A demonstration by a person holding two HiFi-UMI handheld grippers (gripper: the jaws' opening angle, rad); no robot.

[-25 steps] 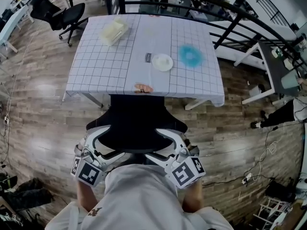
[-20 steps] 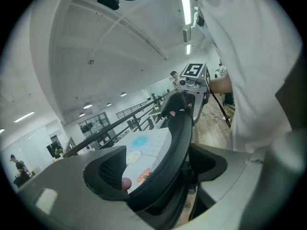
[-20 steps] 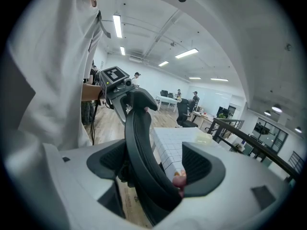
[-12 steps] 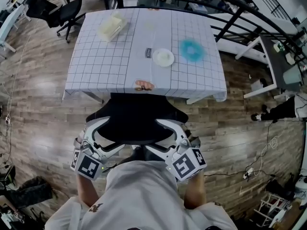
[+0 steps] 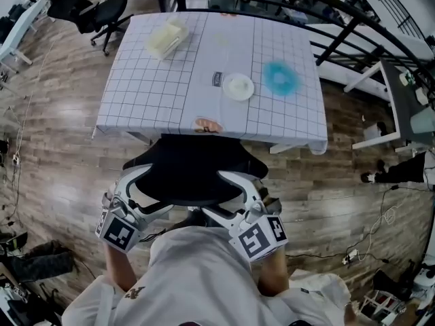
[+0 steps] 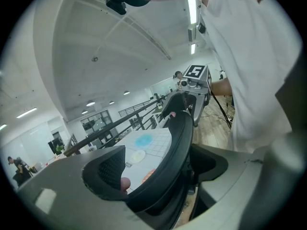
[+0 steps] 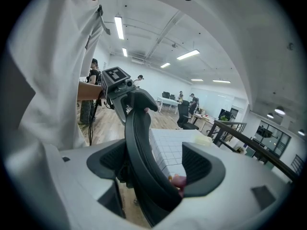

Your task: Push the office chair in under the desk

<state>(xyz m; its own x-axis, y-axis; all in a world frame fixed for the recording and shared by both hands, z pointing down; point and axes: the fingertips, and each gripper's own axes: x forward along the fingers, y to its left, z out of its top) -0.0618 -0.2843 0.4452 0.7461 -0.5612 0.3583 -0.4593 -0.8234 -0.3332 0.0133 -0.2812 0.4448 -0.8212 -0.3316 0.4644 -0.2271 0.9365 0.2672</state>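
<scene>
- Left tongs [image 6: 163,169]: released, jaws astride the backrest rim of the black office chair [image 5: 194,172].
- Right tongs [image 7: 156,166]: released, astride the same rim.
- White grid-clothed tabletop [image 5: 163,87]: just beyond both.

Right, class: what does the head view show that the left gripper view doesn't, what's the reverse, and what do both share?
Head view only: a second office chair at the far left and a pale container on the checked cloth. Left gripper view only: the ceiling lights overhead. Both: the black chair back with the left gripper jaws apart around it, the right gripper, the blue disc and the white plate.
</scene>
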